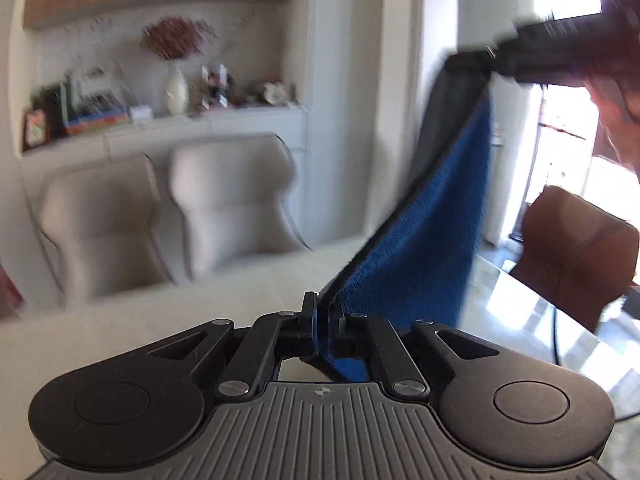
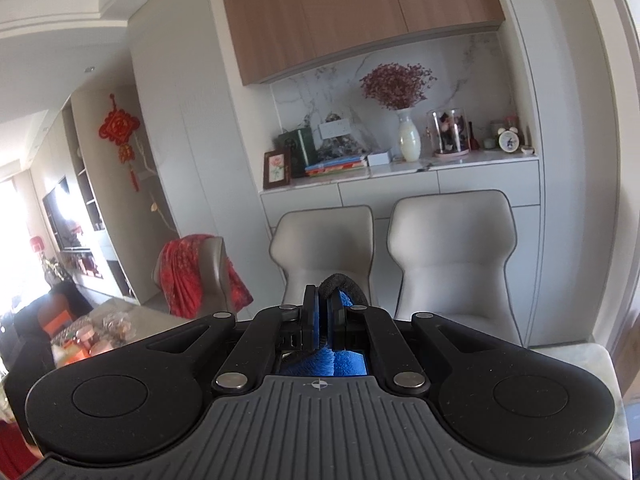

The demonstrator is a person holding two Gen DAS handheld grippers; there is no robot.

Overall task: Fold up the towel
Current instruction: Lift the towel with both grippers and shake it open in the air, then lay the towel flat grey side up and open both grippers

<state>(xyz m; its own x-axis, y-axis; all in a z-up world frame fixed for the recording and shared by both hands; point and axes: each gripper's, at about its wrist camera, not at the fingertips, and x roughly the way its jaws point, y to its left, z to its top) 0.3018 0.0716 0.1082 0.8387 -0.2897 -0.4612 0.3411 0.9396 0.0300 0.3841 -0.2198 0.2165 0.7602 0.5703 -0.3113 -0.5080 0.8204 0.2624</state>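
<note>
Two hand-held grippers lift a blue towel (image 1: pixel 436 216) into the air above a glossy table (image 1: pixel 552 320). The left gripper (image 1: pixel 322 320) has its jaws pressed together on one corner of the towel, with the dark hemmed edge running up and to the right from the pinch. That edge is stretched fairly taut toward the right gripper (image 1: pixel 496 56), seen higher up in the left view, which clamps the other end. The right wrist view confirms this: the right gripper's jaws are closed on a bunched fold of blue cloth and its dark hem, and more towel hangs beneath. Two pale chairs (image 2: pixel 384 256) and a shelf with a vase (image 2: pixel 409 136) stand behind; the left view is blurred.

Judging by this, the fold is at an early or middle stage: the towel is held up by one edge, hanging free, with no finished fold visible. Bringing the edge over and laying it flat is left to do.
</note>
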